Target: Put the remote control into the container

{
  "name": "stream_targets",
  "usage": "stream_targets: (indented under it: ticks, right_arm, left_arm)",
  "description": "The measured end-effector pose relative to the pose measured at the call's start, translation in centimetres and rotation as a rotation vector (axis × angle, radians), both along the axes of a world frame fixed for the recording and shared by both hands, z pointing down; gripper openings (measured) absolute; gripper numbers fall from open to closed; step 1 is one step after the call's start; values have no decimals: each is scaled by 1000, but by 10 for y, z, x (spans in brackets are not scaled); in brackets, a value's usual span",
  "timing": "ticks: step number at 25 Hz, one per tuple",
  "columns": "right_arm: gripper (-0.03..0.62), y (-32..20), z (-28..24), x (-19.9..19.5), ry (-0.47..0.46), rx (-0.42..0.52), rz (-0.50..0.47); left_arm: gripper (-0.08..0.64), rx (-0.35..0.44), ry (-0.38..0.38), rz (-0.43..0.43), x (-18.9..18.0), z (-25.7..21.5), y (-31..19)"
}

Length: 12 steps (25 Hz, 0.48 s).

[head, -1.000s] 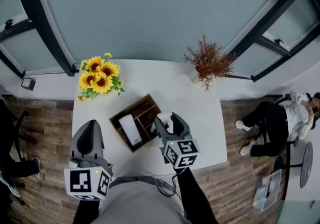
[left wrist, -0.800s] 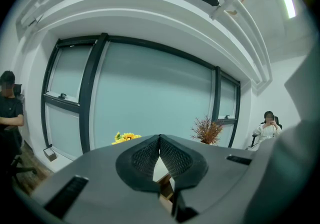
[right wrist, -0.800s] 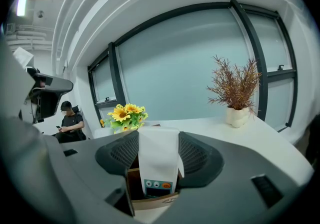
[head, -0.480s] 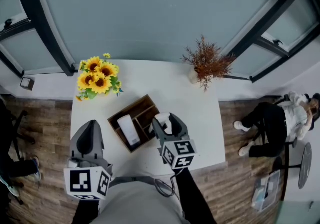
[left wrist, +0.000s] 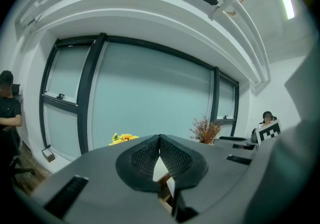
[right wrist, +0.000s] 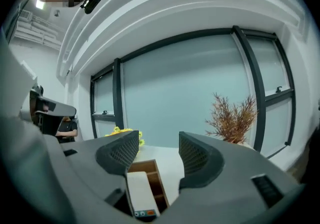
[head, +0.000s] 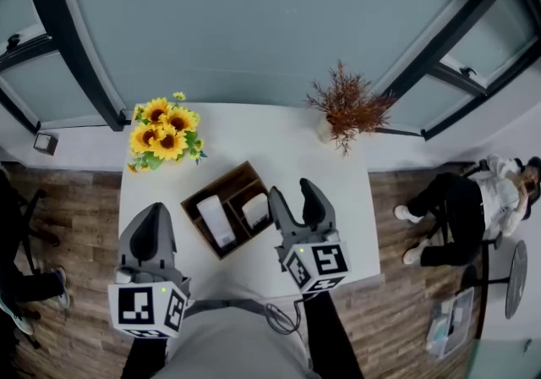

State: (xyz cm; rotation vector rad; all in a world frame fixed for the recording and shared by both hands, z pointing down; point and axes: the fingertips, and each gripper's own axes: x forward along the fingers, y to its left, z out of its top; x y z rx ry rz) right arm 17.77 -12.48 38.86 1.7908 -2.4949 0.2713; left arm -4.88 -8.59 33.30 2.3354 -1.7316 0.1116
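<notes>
Grey and tilted forward: holds the right gripper (head: 292,191) over the white table (head: 254,136), just right of the wooden container (head: 221,180), jaws spread around nothing. Holds the left gripper (head: 155,211) at the near-left edge, jaws pressed together, empty. Shows the white remote control (head: 255,210) lying in the right compartment, another white device (head: 213,221) in the left.
</notes>
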Motion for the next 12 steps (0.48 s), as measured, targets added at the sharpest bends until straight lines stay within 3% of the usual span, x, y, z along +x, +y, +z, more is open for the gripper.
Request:
stream_targets:
  ticks: [3, 4, 7, 12]
  right_arm:
    - [251, 3, -24, 12, -27, 53, 41]
    - [229, 4, -31, 18, -26, 71, 70]
    - [53, 10, -48, 38, -7, 128, 178]
    - [5, 19, -58, 62, -15, 157, 269]
  left_arm:
    - [8, 7, -3, 8, 2, -2, -1]
    - [8, 9, -4, 11, 3, -3, -1]
    - [8, 13, -6, 19, 5, -5, -2]
    - [8, 20, -8, 39, 12, -7, -4]
